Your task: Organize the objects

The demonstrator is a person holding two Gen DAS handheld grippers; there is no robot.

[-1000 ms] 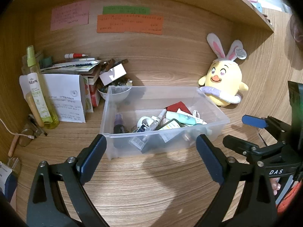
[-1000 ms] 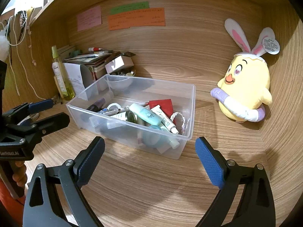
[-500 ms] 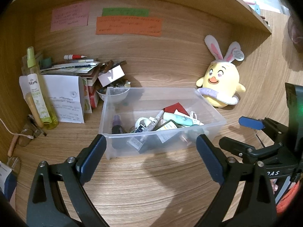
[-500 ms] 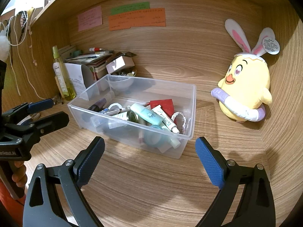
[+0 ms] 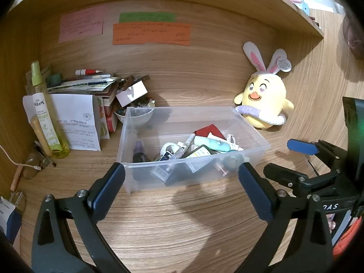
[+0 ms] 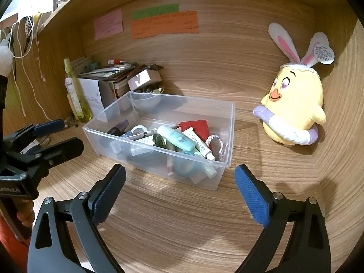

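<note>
I hold the left gripper (image 5: pixel 180 185) and right gripper (image 6: pixel 179 187) spread wide and empty, squared before the clear bin (image 5: pixel 250 152) for reach.

1. The left wrist view looks forward from the front-left of the desk (image 5: pixel 159 223), over the bin (image 5: pixel 193 166) close ahead, toward the back wall.
2. The right wrist view looks from the front-right, the bin (image 6: pixel 159 152) near and angled.
3. Both views share the bin, the plush (image 5: pixel 264 100) (image 6: pixel 293 104) and the notes (image 5: pixel 151 33) (image 6: pixel 164 25); each also catches the other gripper at its edge.
</note>
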